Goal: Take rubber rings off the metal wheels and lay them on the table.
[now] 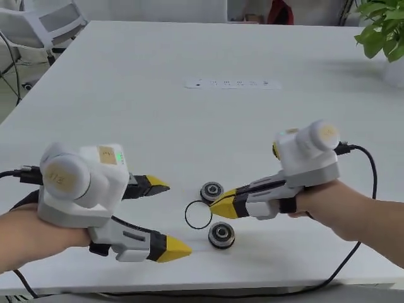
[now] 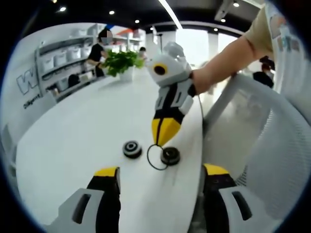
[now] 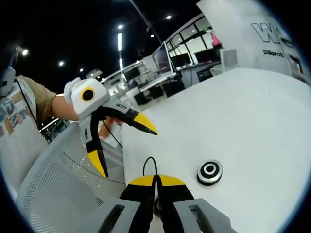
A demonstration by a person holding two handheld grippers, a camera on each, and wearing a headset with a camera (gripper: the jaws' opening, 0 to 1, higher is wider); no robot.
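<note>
My bench reads as smooth, matt white. The far wheel and the near wheel show bright metal hubs inside dull dark outer bands. The rubber ring looks thin, black and matt. The left gripper and right gripper have smooth white plastic shells and yellow tips.

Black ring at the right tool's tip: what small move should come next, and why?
Probably open the right gripper and let the ring go. Its jaws are shut on the ring, which is already free of the wheels and seems to sit low over the table beside them.
</note>
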